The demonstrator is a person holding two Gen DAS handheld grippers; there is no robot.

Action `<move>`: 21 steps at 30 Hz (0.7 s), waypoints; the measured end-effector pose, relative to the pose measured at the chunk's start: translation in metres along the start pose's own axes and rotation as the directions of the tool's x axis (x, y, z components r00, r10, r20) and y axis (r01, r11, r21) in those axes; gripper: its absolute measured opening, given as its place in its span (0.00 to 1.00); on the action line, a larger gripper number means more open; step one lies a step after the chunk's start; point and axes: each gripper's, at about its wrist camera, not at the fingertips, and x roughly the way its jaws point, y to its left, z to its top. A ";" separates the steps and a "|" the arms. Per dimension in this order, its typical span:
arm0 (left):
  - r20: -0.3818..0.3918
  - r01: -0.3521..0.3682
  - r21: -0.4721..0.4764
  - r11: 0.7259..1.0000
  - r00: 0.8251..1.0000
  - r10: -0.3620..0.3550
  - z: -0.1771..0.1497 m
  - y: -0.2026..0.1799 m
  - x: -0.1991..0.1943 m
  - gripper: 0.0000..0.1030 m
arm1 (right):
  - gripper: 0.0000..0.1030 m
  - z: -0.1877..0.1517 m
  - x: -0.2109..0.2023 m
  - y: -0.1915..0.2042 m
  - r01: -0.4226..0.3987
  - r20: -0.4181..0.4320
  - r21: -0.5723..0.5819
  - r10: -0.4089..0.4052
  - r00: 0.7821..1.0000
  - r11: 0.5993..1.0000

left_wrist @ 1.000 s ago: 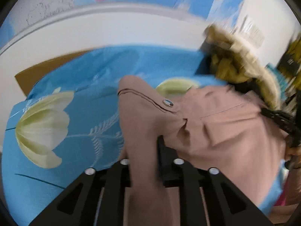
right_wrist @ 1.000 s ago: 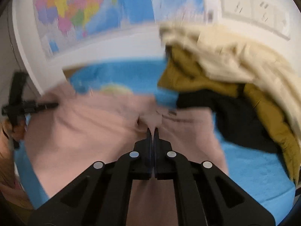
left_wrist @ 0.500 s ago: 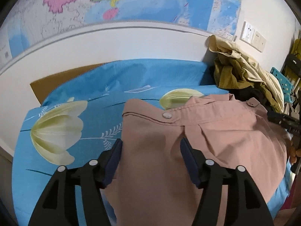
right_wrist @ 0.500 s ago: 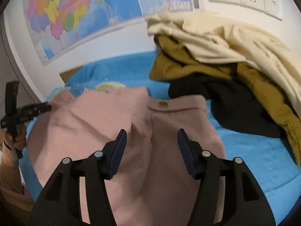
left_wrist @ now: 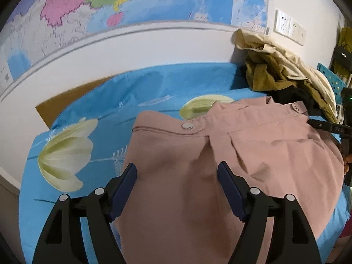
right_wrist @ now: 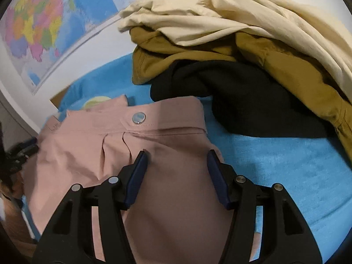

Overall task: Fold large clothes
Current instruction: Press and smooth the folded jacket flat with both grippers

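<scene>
A dusty-pink garment (left_wrist: 176, 145) with silver snap buttons (left_wrist: 187, 125) lies spread flat on the blue flowered sheet (left_wrist: 88, 101). My left gripper (left_wrist: 177, 166) hovers over its near left part. Its jaws are opening, the cloth lies under them, and the pads do not press on it. My right gripper (right_wrist: 177, 153) stands open over the garment's (right_wrist: 171, 132) right part, just below the waistband button (right_wrist: 138, 118), holding nothing. In the left wrist view the right gripper (left_wrist: 325, 125) shows at the garment's far right edge.
A heap of clothes, cream (right_wrist: 220, 17), mustard (right_wrist: 297, 70) and black (right_wrist: 231, 101), lies on the sheet to the right against the wall. A map (left_wrist: 132, 0) hangs on the wall behind. Brown board (left_wrist: 66, 103) shows at the sheet's back left.
Both grippers were shut on bunched pink cloth; they let go and now stand open. The garment now lies flatter, and both grippers have drawn back a little.
</scene>
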 end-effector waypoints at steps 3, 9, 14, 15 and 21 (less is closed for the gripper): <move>0.003 0.009 -0.016 1.000 1.000 -0.009 -0.003 0.003 -0.004 0.71 | 0.56 -0.002 -0.019 0.006 -0.039 0.035 -0.014 0.040 0.999 0.999; 0.069 0.130 0.005 0.991 0.989 -0.130 -0.019 0.001 -0.038 0.71 | 0.58 -0.024 -0.055 0.038 -0.146 0.058 -0.133 0.155 0.986 0.980; -0.006 0.147 0.020 0.989 0.989 -0.147 -0.037 -0.007 -0.020 0.71 | 0.60 -0.043 -0.039 0.045 -0.112 -0.012 -0.172 0.111 0.994 0.979; -0.038 0.149 -0.009 0.989 0.988 -0.149 -0.041 -0.003 -0.008 0.71 | 0.58 -0.046 -0.031 0.039 -0.093 -0.026 -0.151 0.090 0.996 0.984; -0.044 0.140 -0.039 0.989 0.989 -0.142 -0.046 -0.001 0.000 0.69 | 0.55 -0.049 -0.027 0.030 -0.093 -0.020 -0.099 0.092 0.996 0.991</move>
